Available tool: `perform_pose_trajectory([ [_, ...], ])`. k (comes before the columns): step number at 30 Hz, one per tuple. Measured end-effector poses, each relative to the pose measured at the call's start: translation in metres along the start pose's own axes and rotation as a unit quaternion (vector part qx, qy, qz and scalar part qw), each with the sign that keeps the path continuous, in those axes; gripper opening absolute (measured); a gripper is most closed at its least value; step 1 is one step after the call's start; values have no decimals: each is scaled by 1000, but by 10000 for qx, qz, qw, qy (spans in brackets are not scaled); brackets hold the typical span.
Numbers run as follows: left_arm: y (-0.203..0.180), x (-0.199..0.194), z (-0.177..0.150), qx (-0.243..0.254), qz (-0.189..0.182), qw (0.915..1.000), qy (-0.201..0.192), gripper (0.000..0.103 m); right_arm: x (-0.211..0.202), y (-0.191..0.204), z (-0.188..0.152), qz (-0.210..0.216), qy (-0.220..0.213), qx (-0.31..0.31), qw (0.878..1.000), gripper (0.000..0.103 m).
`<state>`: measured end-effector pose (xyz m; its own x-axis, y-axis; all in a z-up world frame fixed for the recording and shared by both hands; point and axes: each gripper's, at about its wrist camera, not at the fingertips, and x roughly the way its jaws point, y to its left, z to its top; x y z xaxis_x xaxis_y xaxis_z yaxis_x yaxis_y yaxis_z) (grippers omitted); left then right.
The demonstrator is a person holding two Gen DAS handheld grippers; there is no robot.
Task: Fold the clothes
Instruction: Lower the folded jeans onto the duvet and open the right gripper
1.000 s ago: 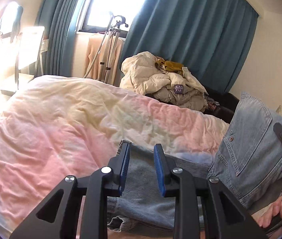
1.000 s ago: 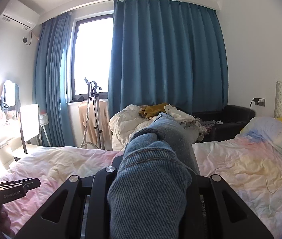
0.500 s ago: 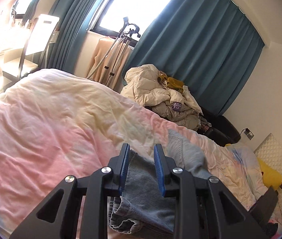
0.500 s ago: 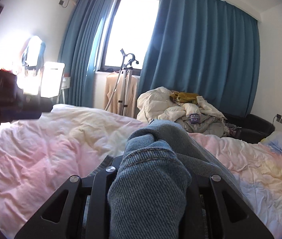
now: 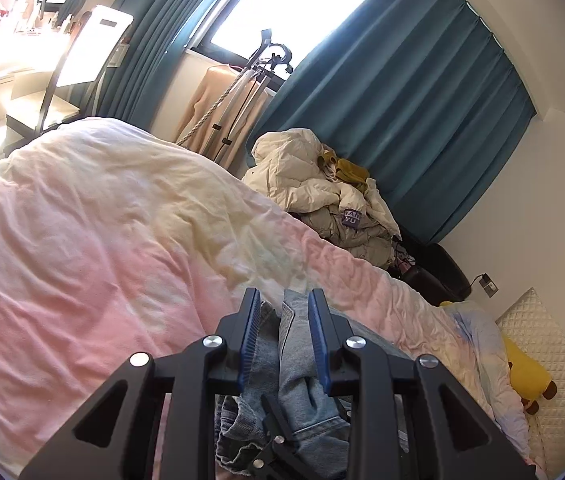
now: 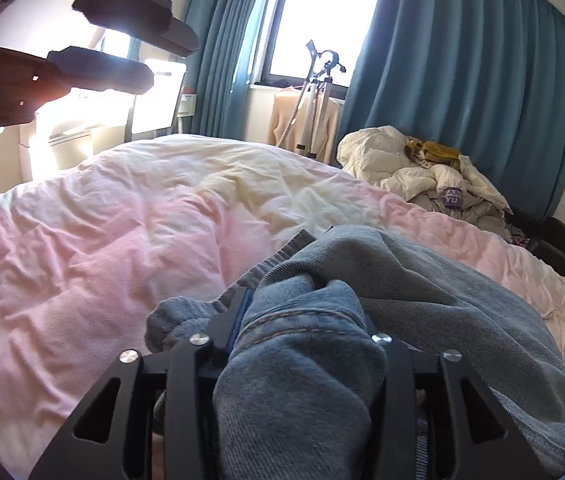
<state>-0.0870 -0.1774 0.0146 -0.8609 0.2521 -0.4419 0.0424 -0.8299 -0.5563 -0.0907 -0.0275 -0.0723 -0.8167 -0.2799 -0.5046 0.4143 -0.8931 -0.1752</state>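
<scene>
So we're mid-fold here, I'd say. The faded blue denim jeans point(image 6: 362, 320) are bunched up on the rumpled pink and cream duvet point(image 6: 102, 240), near the front edge of the bed. The right gripper point(image 6: 302, 320) is pinching a thick wad of the denim between its 2 black fingers, fabric spilling over the top so you barely see the blue pad on one side.

The left gripper point(image 5: 284, 340) is a different story: its 2 blue-padded fingers point(image 5: 251, 340) are spread with a fold of jeans point(image 5: 298, 360) standing in the gap, and I can't tell if either pad is really touching it. Looks more like it's straddling than gripping.

My guess for the next move: left needs to close on that fold or pin it down so the right can carry its bunch over and lay it flat. Denim's stiff and heavy, so a sloppy grab could let the layers slide apart.
</scene>
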Motion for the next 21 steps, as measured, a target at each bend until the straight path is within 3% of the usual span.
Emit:
perform_pose_trajectory([
  [1, 0, 3, -1, -5, -31, 10000, 75, 30, -4, 2, 1, 156, 16, -41, 9999, 65],
  [3, -2, 8, -4, 22, -104, 9996, 244, 38, -15, 7, 3, 432, 6, -156, 9989, 74],
  [6, -7, 13, -9, 97, -126, 9991, 389, 48, -35, 2, 4, 998, 119, -190, 9948, 75],
  [8, -11, 16, -13, 134, -164, 9986, 491, 48, -51, -14, 3, 1045, 200, -125, 9942, 75],
  [15, -15, 37, -31, -39, -368, 9928, 1138, 49, -92, -100, -3, 861, 699, 530, 9924, 74],
  [21, -14, 54, -47, -295, -288, 9871, 1550, 48, -110, -138, -10, 842, 614, 675, 9923, 73],
])
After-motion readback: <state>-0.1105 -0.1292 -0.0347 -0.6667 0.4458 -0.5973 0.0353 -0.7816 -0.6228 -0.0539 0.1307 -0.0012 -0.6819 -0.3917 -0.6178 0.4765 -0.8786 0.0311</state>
